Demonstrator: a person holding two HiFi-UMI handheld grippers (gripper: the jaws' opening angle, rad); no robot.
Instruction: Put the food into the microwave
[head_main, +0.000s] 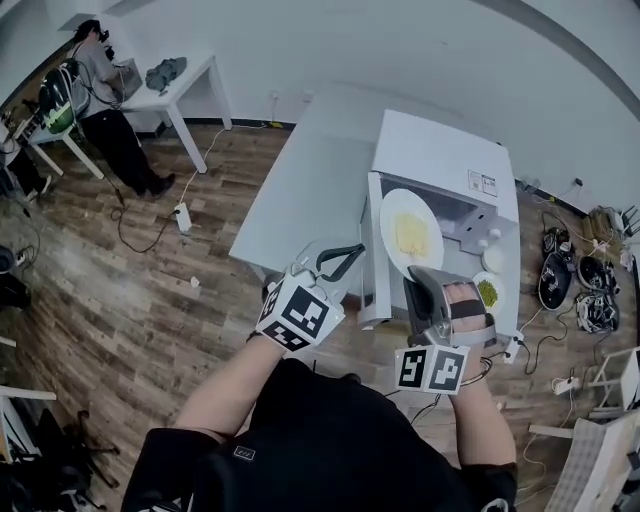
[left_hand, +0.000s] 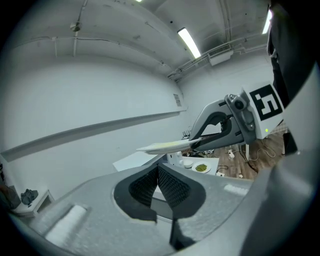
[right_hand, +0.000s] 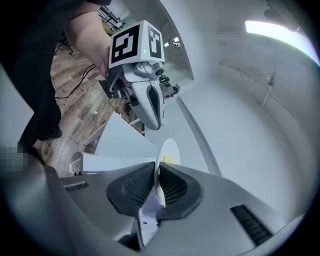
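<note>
A white plate (head_main: 398, 205) with yellow food (head_main: 412, 236) hangs level in front of the white microwave (head_main: 440, 150). My right gripper (head_main: 415, 275) is shut on the plate's near rim. In the right gripper view the plate (right_hand: 168, 150) stands edge-on between the pads (right_hand: 145, 182). The microwave's door (head_main: 371, 250) seems swung open at the left. My left gripper (head_main: 340, 262) hovers left of the plate, over the grey table (head_main: 300, 190), shut and holding nothing. The left gripper view shows its pads (left_hand: 172, 187) meeting at the tips, with the plate (left_hand: 165, 146) and right gripper (left_hand: 200, 140) beyond.
A second plate with green food (head_main: 487, 292) and small white dishes (head_main: 492, 258) sit right of the microwave. A person (head_main: 110, 110) stands at a white table far back left. A power strip (head_main: 182, 215) and cables lie on the wooden floor.
</note>
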